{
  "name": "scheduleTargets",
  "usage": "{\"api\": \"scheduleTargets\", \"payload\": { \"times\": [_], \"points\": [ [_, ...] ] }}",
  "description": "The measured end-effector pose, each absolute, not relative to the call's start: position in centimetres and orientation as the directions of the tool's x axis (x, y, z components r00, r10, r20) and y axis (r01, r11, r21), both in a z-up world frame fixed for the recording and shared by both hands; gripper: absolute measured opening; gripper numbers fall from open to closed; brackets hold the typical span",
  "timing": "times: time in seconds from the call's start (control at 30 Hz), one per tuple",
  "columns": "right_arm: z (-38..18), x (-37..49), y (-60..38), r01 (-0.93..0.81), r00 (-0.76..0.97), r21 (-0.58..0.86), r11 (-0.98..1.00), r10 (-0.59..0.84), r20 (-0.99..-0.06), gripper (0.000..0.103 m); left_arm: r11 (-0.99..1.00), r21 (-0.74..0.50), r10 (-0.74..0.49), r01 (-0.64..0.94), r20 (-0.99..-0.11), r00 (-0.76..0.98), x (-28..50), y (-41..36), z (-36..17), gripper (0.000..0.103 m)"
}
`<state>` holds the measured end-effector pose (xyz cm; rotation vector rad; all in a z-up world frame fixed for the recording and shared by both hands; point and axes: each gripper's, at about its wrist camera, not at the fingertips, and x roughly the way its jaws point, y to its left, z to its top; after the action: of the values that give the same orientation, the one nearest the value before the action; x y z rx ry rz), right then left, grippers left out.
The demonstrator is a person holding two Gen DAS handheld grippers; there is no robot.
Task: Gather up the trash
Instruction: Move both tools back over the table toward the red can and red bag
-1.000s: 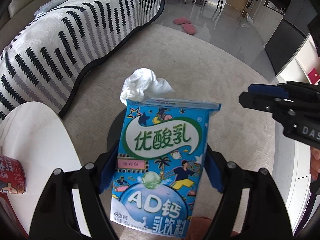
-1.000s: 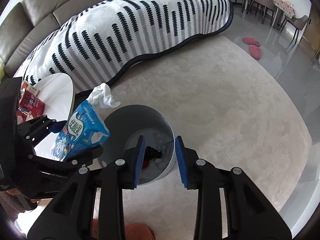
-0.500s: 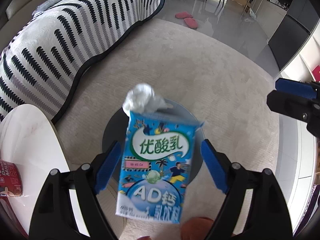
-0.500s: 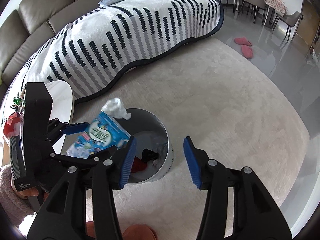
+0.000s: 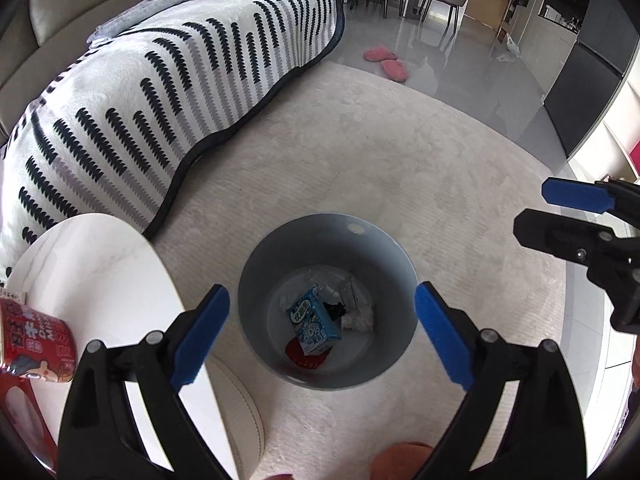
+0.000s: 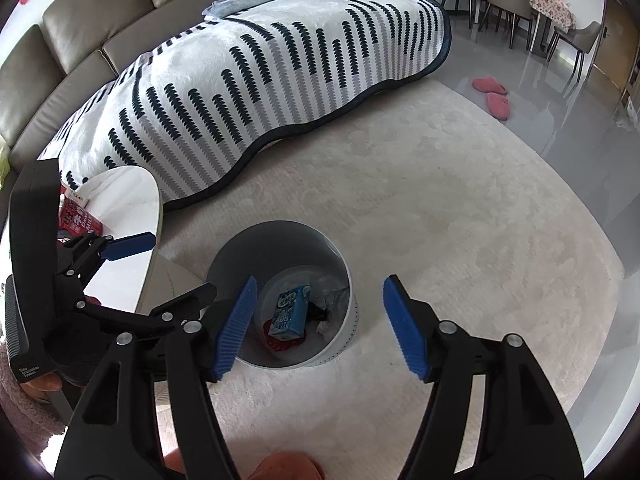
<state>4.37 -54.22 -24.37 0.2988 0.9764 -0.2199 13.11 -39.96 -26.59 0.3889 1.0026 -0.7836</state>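
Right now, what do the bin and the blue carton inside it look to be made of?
The bin: smooth matte grey inside, thin even wall, probably plastic or painted metal; can't tell which. The blue carton: printed coated paperboard, judging by its folded box edges and glossy graphics.

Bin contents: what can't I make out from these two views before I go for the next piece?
- Red scrap in the bin: mostly under the blue carton, both views.
- Dark lump beside it: too small to identify.
- Red can on the white table: cut by the left view's edge; in the right view the left gripper partly blocks it.
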Motion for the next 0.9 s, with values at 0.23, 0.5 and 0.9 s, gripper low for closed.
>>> {"api": "scheduleTargets", "payload": {
  "times": [0.23, 0.5, 0.9],
  "points": [
    [-23.4, 6.2, -50.2, 0.225, 0.58, 0.194, 0.955, 0.029, -0.814, 0.085, 0.784, -0.073, -0.377, 0.616, -0.845, 0.38, 13.8, -31.0, -24.7, 0.094],
    [-22.3, 10.4, -41.1, 0.028, 0.594, 0.196, 0.98, 0.142, -0.792, 0.085, 0.933, -0.016, -0.208, 0.359, -0.839, 0.503, 14.1, -18.7, -23.7, 0.094],
    [-22.3, 16.1, -27.0, -0.223, 0.583, 0.142, 0.964, 0.249, -0.774, 0.085, 0.999, -0.001, -0.028, 0.049, -0.837, 0.547, 12.1, -4.1, -23.4, 0.094]
  ]
}}
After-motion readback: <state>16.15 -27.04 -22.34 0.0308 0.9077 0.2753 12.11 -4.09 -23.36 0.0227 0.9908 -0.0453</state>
